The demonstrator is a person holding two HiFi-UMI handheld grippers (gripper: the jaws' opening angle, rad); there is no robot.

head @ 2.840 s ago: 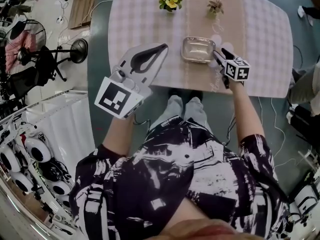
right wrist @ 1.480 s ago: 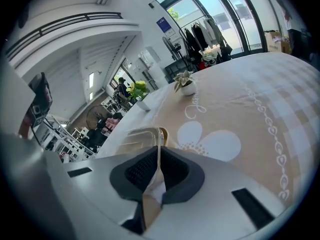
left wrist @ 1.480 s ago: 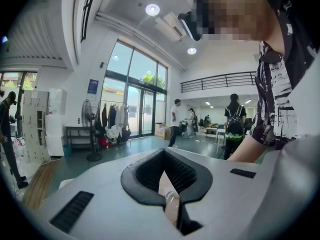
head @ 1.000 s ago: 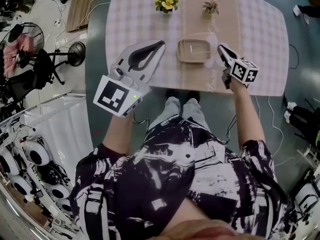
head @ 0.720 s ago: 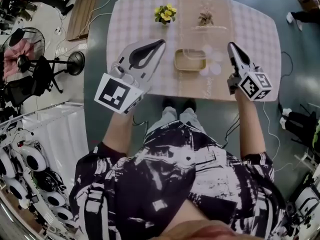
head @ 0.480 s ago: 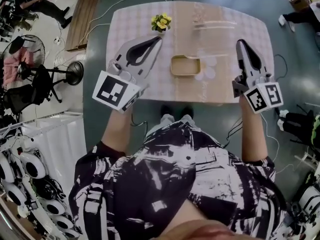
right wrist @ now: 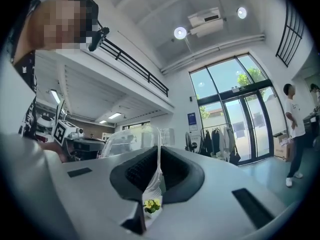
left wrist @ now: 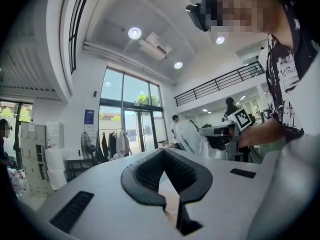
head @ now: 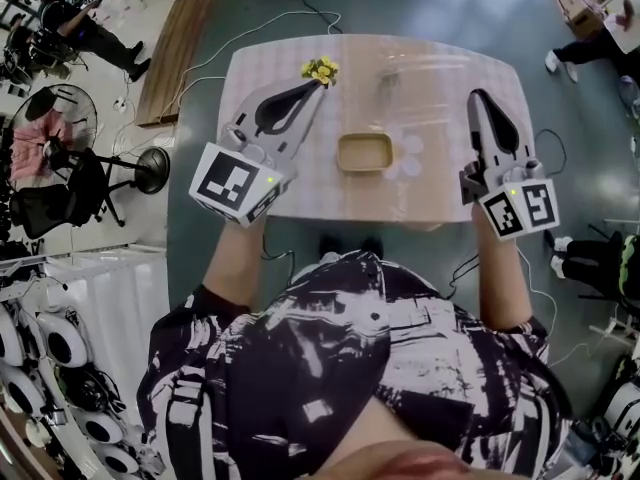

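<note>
**Over the table (head: 440, 73), both claws hanging clenched on either side of the tray (head: 365, 153)**

Left of the tray, the left claw (head: 316, 86) is hovering well clear of the checked tablecloth. Its fingertips are meeting at a point. Behind them the black pads are bowing apart into a teardrop hollow, and nothing is sitting in it. The left gripper view is taking in only windows, ceiling and the other claw's marker cube, with no part of the table.

Right of the tray, the right claw (head: 478, 98) is hanging at about the same height. Its pads are pressing together along a thin slit and gripping nothing.

The shallow rectangular tray is lying flat on the table between the two claws, apart from both and nearer the person's edge than the far one.

Beyond the tray and to its left, a pot of yellow flowers (head: 322, 69) is standing near the table's far edge. In the head view the left claw's tip is showing just beside it. In the right gripper view the same blooms are peeping through the gap at the base of the closed pads.
</note>
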